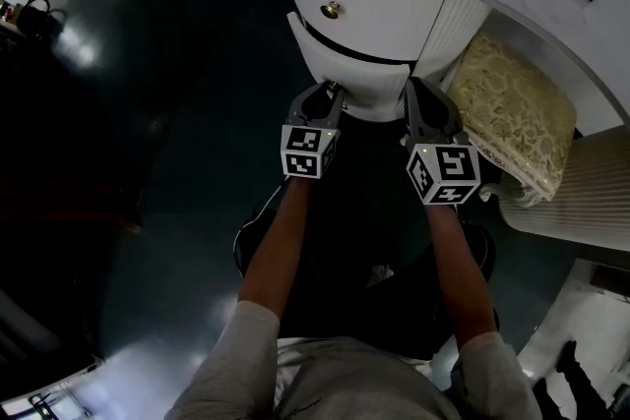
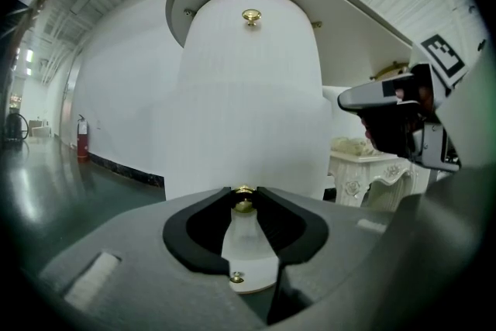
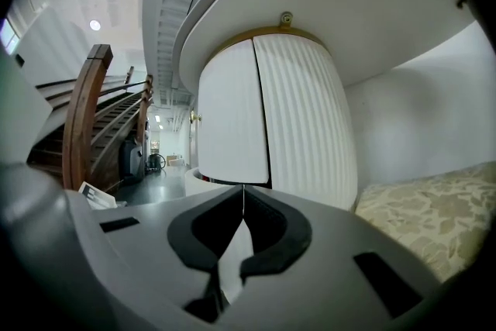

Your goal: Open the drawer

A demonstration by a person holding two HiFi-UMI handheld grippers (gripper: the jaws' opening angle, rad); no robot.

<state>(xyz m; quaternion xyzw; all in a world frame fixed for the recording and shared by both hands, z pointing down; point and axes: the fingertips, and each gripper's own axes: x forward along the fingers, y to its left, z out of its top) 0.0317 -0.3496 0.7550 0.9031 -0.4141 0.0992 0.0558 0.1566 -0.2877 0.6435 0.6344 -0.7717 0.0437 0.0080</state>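
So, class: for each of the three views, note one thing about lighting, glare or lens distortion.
Head view: dim and underexposed, with pale glare patches on the glossy floor. Left gripper view: strong fisheye bulge rounds the white cabinet, and the corners go black. Right gripper view: the same curving, plus a ceiling light blown out to a bright spot.

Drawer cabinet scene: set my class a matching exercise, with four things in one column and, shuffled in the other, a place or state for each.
Column 1
1 left gripper
2 right gripper
3 upper knob
4 bedspread

Column 2
A jaws together, gripping nothing
B lies to the right of the cabinet
C closed on the lower knob
D untouched, higher than both grippers

Pairs: 1-C; 2-A; 3-D; 4-B
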